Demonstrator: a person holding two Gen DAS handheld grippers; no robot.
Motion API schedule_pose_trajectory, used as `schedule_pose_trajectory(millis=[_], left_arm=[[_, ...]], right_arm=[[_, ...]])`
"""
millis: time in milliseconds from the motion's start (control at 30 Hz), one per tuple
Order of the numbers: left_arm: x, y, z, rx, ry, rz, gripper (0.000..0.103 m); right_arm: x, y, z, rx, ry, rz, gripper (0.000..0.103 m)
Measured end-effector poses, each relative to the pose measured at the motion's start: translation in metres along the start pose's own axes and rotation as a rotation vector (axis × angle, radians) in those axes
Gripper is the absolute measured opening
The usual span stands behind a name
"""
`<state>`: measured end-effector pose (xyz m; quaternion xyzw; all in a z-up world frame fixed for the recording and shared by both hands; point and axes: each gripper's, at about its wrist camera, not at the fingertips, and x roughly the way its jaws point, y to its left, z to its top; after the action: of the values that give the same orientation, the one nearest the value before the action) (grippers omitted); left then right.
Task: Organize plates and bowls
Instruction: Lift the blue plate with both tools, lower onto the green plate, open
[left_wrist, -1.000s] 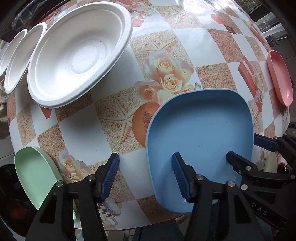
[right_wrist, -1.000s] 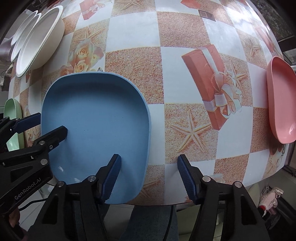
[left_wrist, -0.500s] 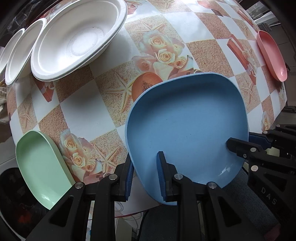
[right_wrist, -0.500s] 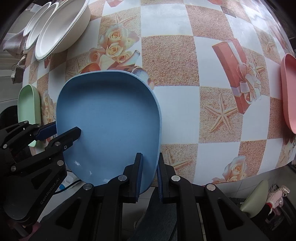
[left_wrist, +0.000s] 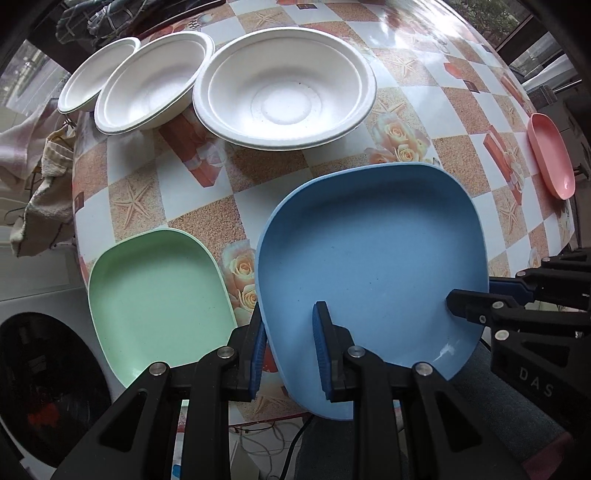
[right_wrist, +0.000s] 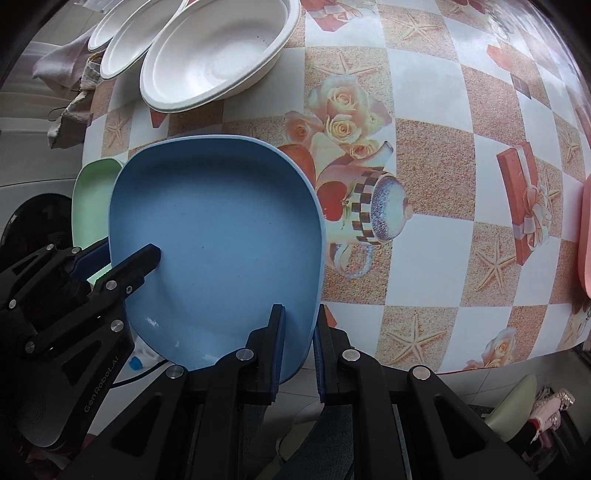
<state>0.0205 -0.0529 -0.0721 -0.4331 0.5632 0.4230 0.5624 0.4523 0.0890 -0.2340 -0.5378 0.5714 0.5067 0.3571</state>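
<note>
Left hand-held gripper (left_wrist: 288, 345), marked "GenRobot.AI", clamps blue plate (left_wrist: 369, 273) near-left rim | right hand-held gripper (right_wrist: 298, 341), marked "DAS", clamps its near-right rim | plate overhangs tabletop (left_wrist: 443, 96) near edge | green plate (left_wrist: 159, 299) beside | three white bowls (left_wrist: 284, 99) beyond | pink plate (left_wrist: 550, 158) far right.

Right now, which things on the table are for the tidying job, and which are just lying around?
For the job:
- blue plate, gripped by the left gripper and the right gripper
- green plate
- pink plate
- three white bowls

Just lying around:
- crumpled cloths at the table's edge
- patterned tablecloth
</note>
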Motion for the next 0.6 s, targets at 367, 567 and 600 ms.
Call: schedule_pose_trajectory(millis=[367, 567, 600], left_arm=[[-0.013, 0.074, -0.018, -0.122, -0.051, 0.070, 0.027], [-0.008, 0.110, -0.017, -0.170, -0.044, 0.108, 0.027], [-0.006, 0.117, -0.018, -0.177, -0.040, 0.109, 0.027]], right_arm=[[-0.017, 0.149, 0.035, -0.121, -0.030, 0.048, 0.017], [-0.016, 0.224, 0.059, -0.169, -0.005, 0.082, 0.017], [-0.016, 0.234, 0.062, -0.174, 0.003, 0.087, 0.017]])
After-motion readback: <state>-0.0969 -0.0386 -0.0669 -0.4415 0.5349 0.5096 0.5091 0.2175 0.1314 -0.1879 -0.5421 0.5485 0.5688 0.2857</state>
